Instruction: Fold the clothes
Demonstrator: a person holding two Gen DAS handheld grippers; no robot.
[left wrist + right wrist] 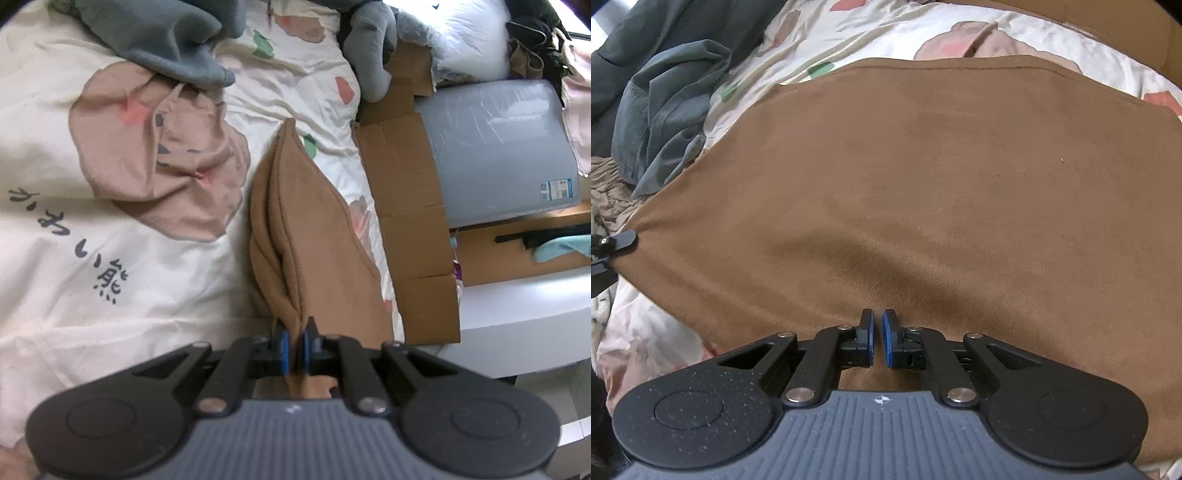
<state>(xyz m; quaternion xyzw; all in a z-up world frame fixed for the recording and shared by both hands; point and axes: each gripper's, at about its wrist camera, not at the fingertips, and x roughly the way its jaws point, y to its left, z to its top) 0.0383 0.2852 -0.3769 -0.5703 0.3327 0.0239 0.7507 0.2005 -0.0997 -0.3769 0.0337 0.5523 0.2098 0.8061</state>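
Brown garment point(923, 192): a soft tan cloth spread across the bed; from the right wrist view it lies as a broad sheet, from the left wrist view it rises edge-on as a doubled fold running away from the fingers.
Bedcover point(110, 258): cream quilt printed with bears and dark script; it carries the garment and a heap of grey clothes point(166, 40) well apart at the far side.
Bedside: flat cardboard point(410, 221) and a grey plastic-wrapped block point(498, 147) lie beside the bed, clear of the work.
Step in hand: judged to be mid-fold, one edge of the garment lifted and drawn taut between the two tools, hem line at the far side lying straight.
Next move: likely calls for both tools to carry the held edge over evenly toward the far hem, level with each other, so the layers meet without a twist.
Left gripper point(294, 347): pointing along the bed, its blue pads clamped on the garment's gathered edge; its tip also shows at the left border of the right wrist view, where the cloth puckers.
Right gripper point(878, 338): low over the near edge, jaws nearly together with a thin gap; whether cloth sits between the pads I cannot tell.
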